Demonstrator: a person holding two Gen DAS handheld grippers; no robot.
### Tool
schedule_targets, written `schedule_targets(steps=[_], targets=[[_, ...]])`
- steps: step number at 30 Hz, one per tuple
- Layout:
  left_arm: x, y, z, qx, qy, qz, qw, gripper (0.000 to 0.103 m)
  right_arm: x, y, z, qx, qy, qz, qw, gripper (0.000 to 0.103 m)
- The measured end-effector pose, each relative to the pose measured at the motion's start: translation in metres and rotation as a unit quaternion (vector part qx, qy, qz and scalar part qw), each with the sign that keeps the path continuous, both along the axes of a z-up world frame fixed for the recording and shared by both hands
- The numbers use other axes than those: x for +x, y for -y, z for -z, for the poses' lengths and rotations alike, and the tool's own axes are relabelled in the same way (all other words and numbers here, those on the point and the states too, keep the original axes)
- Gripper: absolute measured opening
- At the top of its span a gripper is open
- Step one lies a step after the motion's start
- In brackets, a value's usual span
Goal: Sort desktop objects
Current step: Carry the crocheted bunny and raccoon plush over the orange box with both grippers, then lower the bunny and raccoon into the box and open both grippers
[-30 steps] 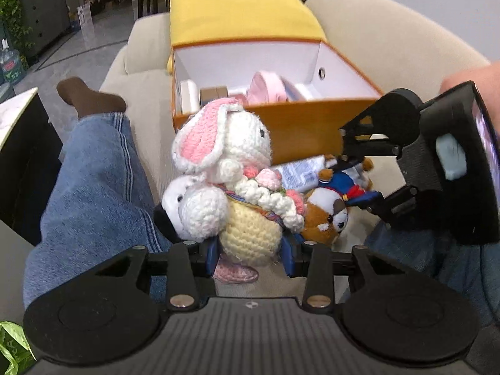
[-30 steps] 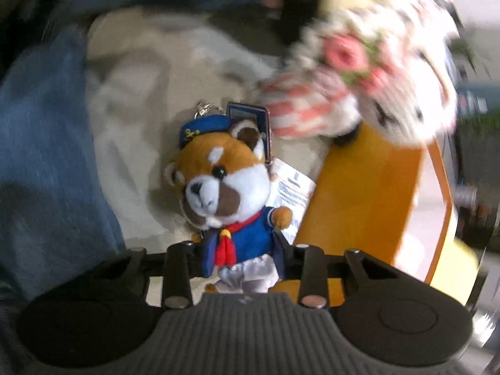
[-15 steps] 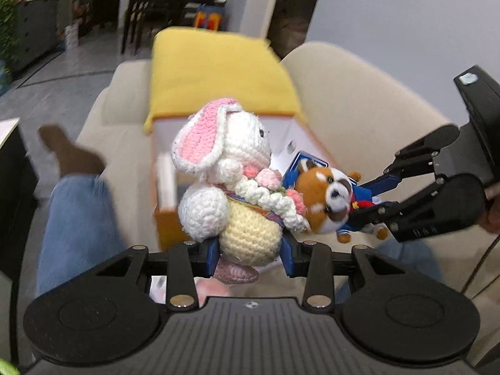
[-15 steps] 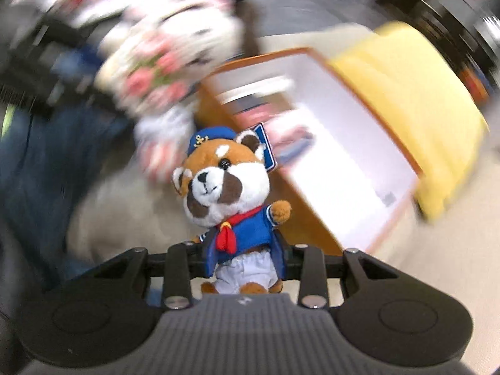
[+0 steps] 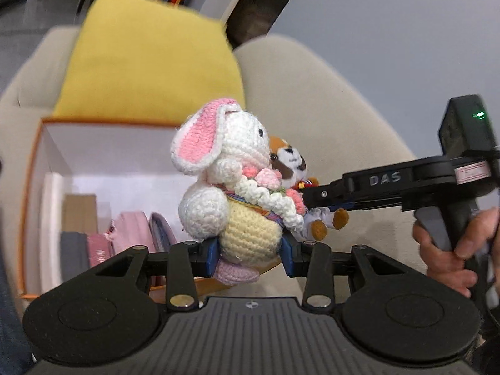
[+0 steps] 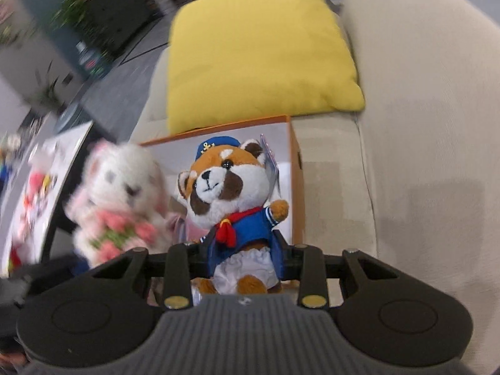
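Blue pads of the left gripper (image 5: 252,254) press both sides of a crocheted rabbit (image 5: 232,181) at its pale yellow belly, low in the centre of the left wrist view; the rabbit sits upright, facing right, a pink-lined ear drooping to the left and a garland of white and pink knitted flowers across its chest. Just right of it, touching or nearly touching its face, a red panda plush (image 5: 290,164) peeks out, gripped by the right gripper (image 5: 315,201), which reaches in from the right edge with a hand (image 5: 453,250) around its handle. Behind and left of the rabbit stands an open orange box (image 5: 29,187) with white inner walls, holding pink and grey items. Past it, at the upper left, a yellow cushion (image 5: 147,59) leans on a beige sofa (image 5: 312,100).

In the right wrist view the right gripper (image 6: 245,254) is clamped on the panda's (image 6: 232,193) blue sailor jacket, centre frame; the rabbit (image 6: 120,200) is a blur at its left. The box (image 6: 297,168) lies directly behind, then the cushion (image 6: 259,47) and the sofa (image 6: 422,125) at right.
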State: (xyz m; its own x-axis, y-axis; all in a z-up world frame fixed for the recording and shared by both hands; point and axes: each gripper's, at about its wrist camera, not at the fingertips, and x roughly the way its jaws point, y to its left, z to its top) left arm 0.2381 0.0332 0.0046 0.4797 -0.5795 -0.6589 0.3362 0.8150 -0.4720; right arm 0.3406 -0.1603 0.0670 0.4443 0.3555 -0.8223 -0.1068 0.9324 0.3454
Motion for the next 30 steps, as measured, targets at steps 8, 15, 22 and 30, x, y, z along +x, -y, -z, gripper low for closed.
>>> schedule_targets(steps=[8,15,22,30], targets=[[0.048,0.017,0.046,0.024,-0.077,0.012,0.9967,0.044,0.033,-0.011,0.048,0.005,-0.053,0.01,0.999,0.03],[0.066,0.027,0.062,0.079,-0.133,0.023,0.9877,0.045,0.047,-0.029,0.068,-0.03,-0.066,-0.012,0.997,0.03],[0.072,0.039,0.067,0.116,-0.169,0.031,0.9784,0.047,0.049,-0.038,0.082,-0.068,-0.071,-0.03,0.995,0.03],[0.071,0.04,0.065,0.122,-0.154,0.045,0.9795,0.062,0.046,-0.032,0.068,-0.091,-0.067,-0.043,0.993,0.038]])
